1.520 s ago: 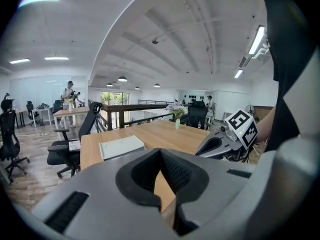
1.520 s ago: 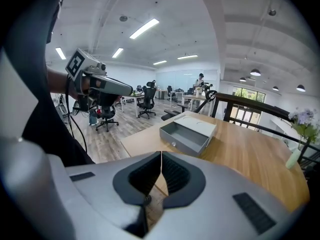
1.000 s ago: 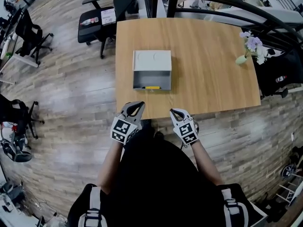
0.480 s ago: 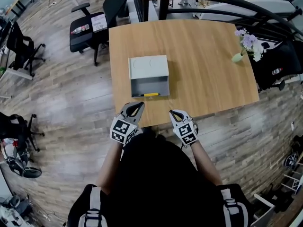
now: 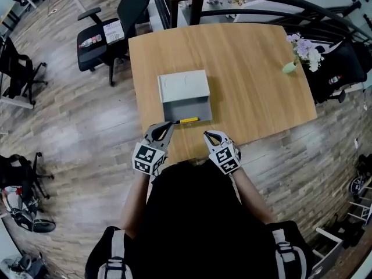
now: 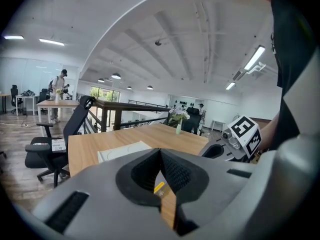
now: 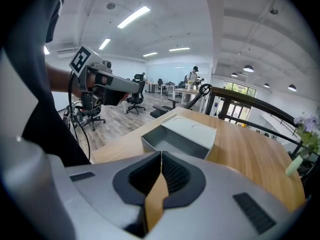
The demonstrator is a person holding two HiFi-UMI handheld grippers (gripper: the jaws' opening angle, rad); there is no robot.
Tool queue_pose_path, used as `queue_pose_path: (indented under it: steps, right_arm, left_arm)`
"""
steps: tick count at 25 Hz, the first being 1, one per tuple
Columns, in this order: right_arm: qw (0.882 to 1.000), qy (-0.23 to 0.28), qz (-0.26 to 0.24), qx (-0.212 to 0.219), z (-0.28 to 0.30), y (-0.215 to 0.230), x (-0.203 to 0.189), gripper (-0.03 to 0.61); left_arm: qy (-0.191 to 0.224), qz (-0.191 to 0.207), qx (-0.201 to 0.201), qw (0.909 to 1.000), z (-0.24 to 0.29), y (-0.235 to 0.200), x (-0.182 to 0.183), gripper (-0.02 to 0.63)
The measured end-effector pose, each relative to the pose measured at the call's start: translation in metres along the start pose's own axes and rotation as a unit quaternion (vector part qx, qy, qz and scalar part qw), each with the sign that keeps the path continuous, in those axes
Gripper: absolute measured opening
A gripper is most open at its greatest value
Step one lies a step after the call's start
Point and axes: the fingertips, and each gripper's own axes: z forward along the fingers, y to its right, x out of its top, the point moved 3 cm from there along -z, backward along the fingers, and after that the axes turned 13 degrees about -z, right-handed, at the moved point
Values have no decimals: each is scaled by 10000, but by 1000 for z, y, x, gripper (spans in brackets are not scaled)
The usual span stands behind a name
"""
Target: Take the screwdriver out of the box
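Both the left tool (image 5: 165,128) and right tool (image 5: 208,135) hover with jaws together (nothing held); reaching unopened for the screwdriver (image 5: 187,120) could shove it farther into the box (image 5: 183,86).

The head view looks steeply down on the table (image 5: 250,86) from high above, while both gripper views skim low across it, all three sharing the box (image 5: 183,86) mid-frame.

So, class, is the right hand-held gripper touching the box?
Apart. The head view shows bare table between the right hand-held gripper and the box; the right gripper view shows the box ahead of its shut jaws.
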Motion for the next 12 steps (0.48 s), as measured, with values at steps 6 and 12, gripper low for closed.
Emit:
queue_pose_path:
  steps: [6,12]
  right_arm:
    - [9993,-101,-322,133,10,-7,15,26]
    - [9968,-187,-637,453,18,-12,21,26]
  left_arm:
    - [98,-86,-50,9999,2,-13,4,21]
    - [160,-328,85,9993,-7,-28,-5,21]
